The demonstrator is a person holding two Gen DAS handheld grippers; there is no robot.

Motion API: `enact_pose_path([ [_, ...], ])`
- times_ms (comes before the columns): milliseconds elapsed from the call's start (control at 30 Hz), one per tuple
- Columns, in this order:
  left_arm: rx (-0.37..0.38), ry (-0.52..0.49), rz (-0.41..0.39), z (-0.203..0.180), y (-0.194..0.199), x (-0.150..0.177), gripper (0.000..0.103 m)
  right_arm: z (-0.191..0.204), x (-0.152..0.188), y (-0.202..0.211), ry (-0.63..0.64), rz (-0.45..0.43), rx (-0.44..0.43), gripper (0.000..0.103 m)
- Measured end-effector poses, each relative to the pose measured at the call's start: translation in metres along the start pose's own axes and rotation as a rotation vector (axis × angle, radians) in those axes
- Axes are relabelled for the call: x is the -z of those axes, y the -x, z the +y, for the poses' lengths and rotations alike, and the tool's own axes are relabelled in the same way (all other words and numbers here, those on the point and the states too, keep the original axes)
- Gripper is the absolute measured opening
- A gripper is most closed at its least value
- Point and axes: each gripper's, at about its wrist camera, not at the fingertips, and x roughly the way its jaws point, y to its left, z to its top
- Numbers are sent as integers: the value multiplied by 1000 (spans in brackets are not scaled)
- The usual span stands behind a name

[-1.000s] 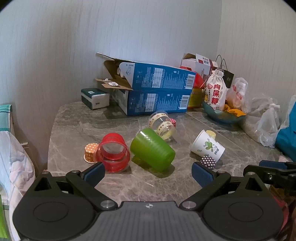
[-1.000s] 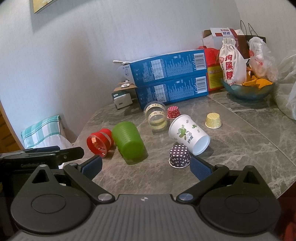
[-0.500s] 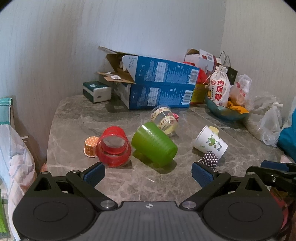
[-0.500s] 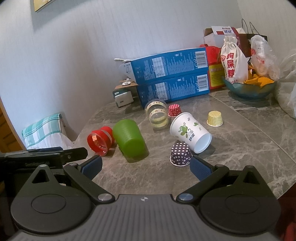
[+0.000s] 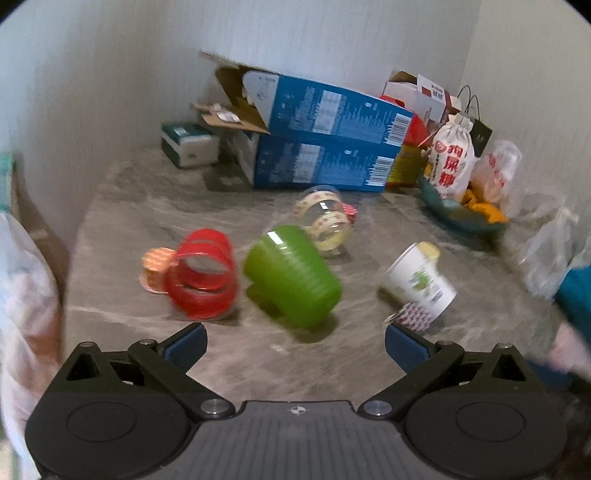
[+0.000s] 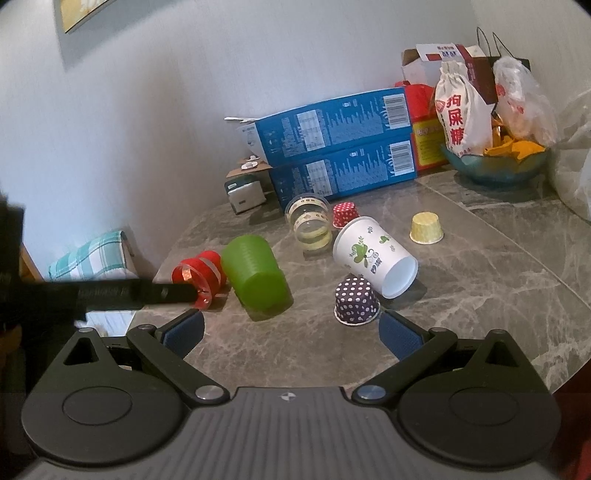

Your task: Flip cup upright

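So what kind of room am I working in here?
Most likely a home dining corner, not a lab: a marble-look table pushed against plain walls, cluttered with stacked blue boxes, a bowl of snacks and a plastic bag. A framed picture hangs above.

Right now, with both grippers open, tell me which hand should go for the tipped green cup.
Left, probably. The left gripper has the green cup lying on its side almost dead ahead between its open fingers. From the right gripper the same cup sits left of centre, and the purple dotted cupcake liner stands nearer.
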Motion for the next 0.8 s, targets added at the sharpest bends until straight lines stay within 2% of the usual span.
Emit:
enact_pose_path([
  [133,38,109,66,-9,-19,-31,100,-7,2,6,-12,-12,-13,102],
  [233,52,215,164,-13,-43,-51,96,-13,4,11,-28,-20,-25,102],
  [300,21,253,238,-17,-63,-57,94,-18,4,15,-37,-26,-32,102],
  [333,1,277,276,-18,-74,-57,90,-20,5,16,-44,-31,-37,102],
  [400,-40,302,320,-21,-92,-56,86,-27,6,20,-57,-37,-49,102],
  [467,-87,320,331,-22,-103,-55,82,-33,7,23,-70,-43,-55,102],
  [567,-148,353,322,-21,-113,-53,82,-41,8,26,-82,-49,-48,102],
  [800,-212,393,355,-19,-135,-56,81,-54,10,30,-103,-55,-71,102],
])
